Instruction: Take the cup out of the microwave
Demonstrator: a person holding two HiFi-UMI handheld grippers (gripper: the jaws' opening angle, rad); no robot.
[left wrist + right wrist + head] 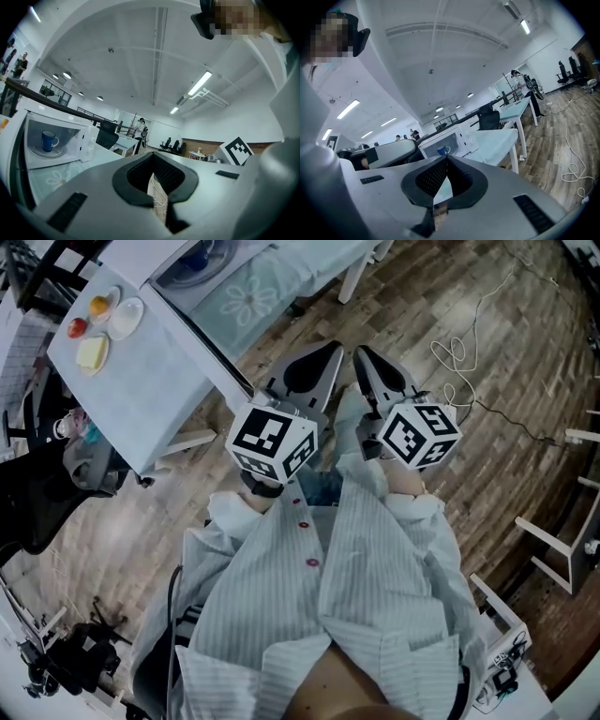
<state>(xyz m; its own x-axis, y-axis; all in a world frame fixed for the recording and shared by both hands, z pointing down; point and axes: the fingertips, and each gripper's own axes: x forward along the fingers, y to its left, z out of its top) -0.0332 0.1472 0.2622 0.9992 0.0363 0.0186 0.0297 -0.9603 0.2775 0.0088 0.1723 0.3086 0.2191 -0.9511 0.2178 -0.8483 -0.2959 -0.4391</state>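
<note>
ceramic by the look of it, the blue cup (48,139) should be rigid, glazed and a little slick. it would chip if knocked, and is probably light unless it is filled, which no view shows. the best hold, i judge, is across the rim wall or on the handle, which points right in the left gripper view. the cup stands on the turntable plate (44,153) inside the white microwave (87,139), whose front seems open, on a daisy-print cloth (56,178). the left gripper (152,174) and right gripper (443,185) are both clenched on nothing, well apart from the cup. only the gripper views show the cup plainly. the head view shows the two grippers side by side before the person's striped shirt (375,577), above the wooden floor (487,381).
</note>
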